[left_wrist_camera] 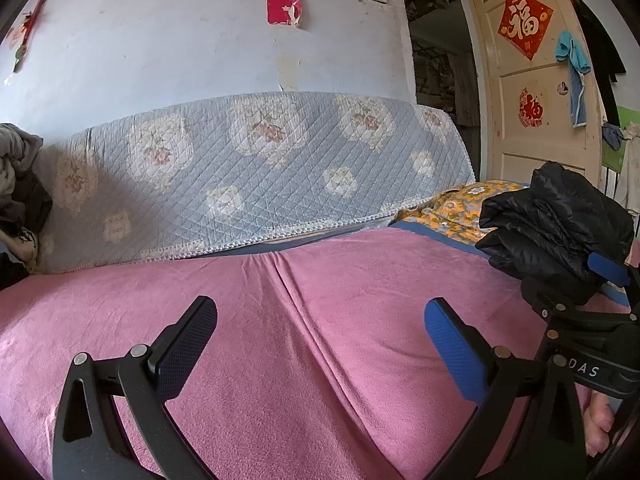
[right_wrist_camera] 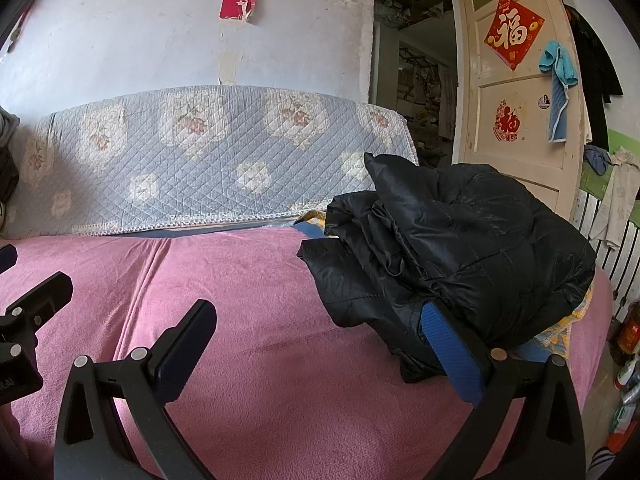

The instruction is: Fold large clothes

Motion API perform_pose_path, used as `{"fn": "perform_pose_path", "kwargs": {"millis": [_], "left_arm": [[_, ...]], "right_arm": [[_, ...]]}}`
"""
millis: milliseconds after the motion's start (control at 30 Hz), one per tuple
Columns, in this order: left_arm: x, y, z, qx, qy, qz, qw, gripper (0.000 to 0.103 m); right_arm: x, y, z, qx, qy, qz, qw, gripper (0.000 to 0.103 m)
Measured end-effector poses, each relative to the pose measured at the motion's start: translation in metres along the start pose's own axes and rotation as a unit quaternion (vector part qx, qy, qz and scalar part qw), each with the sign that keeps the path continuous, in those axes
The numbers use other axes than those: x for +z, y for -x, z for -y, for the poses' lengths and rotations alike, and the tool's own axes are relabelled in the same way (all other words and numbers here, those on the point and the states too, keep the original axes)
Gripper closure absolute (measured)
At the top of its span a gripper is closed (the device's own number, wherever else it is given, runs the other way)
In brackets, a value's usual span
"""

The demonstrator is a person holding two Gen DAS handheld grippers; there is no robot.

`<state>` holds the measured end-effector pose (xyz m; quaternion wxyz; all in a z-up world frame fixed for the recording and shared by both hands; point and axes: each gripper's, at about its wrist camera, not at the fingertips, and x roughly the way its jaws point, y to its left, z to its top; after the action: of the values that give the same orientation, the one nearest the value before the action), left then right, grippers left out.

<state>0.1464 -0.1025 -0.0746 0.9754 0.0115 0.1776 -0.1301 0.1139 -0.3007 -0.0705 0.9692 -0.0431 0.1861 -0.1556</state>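
Note:
A black puffer jacket (right_wrist_camera: 452, 248) lies bundled in a folded heap at the right end of the pink blanket (right_wrist_camera: 256, 320); it also shows in the left wrist view (left_wrist_camera: 556, 224). My right gripper (right_wrist_camera: 320, 328) is open, its blue right finger (right_wrist_camera: 452, 352) tucked under the jacket's near edge, its left finger free over the blanket. My left gripper (left_wrist_camera: 320, 328) is open and empty over the middle of the pink blanket (left_wrist_camera: 280, 320), left of the jacket. The right gripper's body shows at the left wrist view's right edge (left_wrist_camera: 592, 320).
A quilted floral blue cover (left_wrist_camera: 256, 168) drapes the sofa back behind the blanket. Piled clothes (left_wrist_camera: 20, 192) lie at the far left. A yellow floral cloth (left_wrist_camera: 444, 212) lies beyond the jacket. A cream door (right_wrist_camera: 516, 100) stands open at right, bottles (right_wrist_camera: 628, 356) on the floor below.

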Motion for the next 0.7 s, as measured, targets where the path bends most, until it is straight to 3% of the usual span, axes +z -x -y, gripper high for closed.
{"fn": "perform_pose_path", "kwargs": {"millis": [700], "left_arm": [[-0.0004, -0.0008, 0.0008, 0.000, 0.001, -0.002, 1.0000, 0.000]], "right_arm": [[-0.0004, -0.0011, 0.0003, 0.001, 0.000, 0.000, 1.000, 0.000]]}}
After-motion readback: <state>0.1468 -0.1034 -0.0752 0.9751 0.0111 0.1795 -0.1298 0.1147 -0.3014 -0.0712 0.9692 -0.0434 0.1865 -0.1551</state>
